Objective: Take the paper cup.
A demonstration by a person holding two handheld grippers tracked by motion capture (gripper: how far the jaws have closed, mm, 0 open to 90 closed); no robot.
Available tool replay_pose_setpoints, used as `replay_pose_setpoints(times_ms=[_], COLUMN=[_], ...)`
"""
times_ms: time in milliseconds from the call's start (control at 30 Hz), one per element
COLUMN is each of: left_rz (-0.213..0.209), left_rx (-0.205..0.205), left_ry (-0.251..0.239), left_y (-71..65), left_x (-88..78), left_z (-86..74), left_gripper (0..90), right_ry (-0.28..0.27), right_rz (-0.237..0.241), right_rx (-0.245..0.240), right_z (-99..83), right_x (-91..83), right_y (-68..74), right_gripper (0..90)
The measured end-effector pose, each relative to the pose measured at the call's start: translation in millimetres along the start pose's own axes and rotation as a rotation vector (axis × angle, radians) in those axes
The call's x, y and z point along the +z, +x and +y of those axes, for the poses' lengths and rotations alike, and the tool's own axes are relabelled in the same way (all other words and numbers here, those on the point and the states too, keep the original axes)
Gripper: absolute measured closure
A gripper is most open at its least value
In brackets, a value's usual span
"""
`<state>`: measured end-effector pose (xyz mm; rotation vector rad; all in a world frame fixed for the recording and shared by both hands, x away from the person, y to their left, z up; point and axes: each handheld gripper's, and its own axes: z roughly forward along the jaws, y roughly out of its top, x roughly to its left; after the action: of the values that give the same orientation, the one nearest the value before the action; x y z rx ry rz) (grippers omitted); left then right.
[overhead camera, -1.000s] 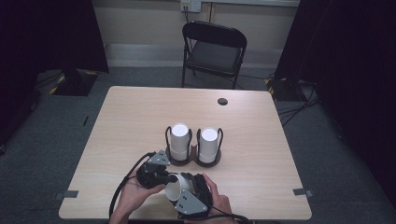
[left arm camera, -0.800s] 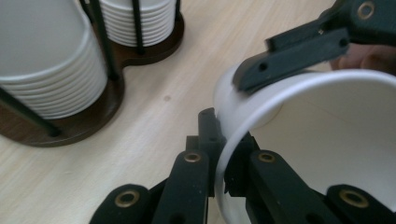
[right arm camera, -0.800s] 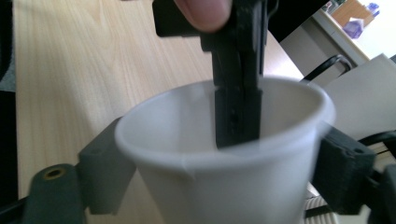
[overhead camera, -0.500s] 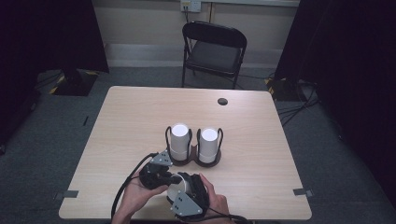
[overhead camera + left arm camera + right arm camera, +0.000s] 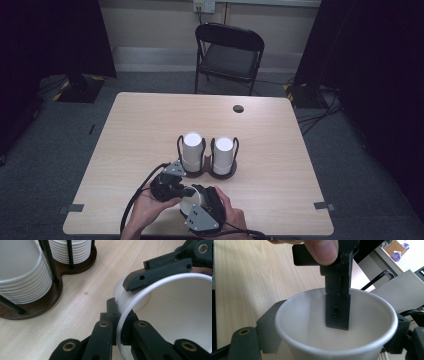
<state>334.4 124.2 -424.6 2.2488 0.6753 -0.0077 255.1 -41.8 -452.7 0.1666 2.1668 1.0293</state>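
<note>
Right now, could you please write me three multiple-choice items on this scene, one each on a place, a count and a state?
1. Where is the wooden cup holder?
A. on the table
B. on the chair
C. on the floor

2. How many paper cup stacks does it hold?
A. one
B. two
C. four

3. How does the left gripper hold the loose paper cup?
A. around its base
B. pinching its rim
C. not touching

Answers: 1 A, it stands on the tabletop; 2 B, two white stacks stand side by side; 3 B, one jaw sits on each side of the cup wall.
</note>
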Motion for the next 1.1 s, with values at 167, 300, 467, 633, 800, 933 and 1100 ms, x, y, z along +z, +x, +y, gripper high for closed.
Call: replay_pose_setpoints(times_ms=[167, 300, 467, 633, 800, 933, 1100], left_rz=[0.002, -0.005, -0.01, -0.008, 0.004, 0.003, 0.022], left_rx=[-0.004, -0.004, -0.006, -0.018, -0.005, -0.002, 0.021], left_ry=[0.002, -0.007, -0.031, -0.071, -0.12, -0.168, -0.206], left_y=[0.9, 2.6, 3.0, 3.9, 1.6, 1.0, -1.2], left_x=[0.5, 0.4, -0.4, -3.3, -7.2, -9.2, -10.4], left_z=[-0.6, -1.1, -1.7, -3.0, -3.8, -6.0, -7.7], left_gripper=[88.9, 88.4, 86.9, 82.0, 81.1, 79.5, 80.7], right_ry=[0.0, -0.003, -0.019, -0.036, -0.055, -0.061, -0.063], right_rz=[0.001, -0.006, -0.01, 0.01, 0.02, 0.027, 0.022], right_rx=[-0.006, -0.011, -0.002, 0.074, 0.14, 0.189, 0.232], right_z=[-0.7, -1.0, -2.7, -6.6, -9.9, -13.8, -18.0], right_x=[1.8, 1.7, 0.3, -1.9, -4.1, -5.5, -7.2], right_y=[1.0, 0.5, -0.9, -6.8, -12.6, -16.1, -18.7], right_gripper=[20.3, 21.5, 22.0, 22.2, 22.5, 22.5, 22.5])
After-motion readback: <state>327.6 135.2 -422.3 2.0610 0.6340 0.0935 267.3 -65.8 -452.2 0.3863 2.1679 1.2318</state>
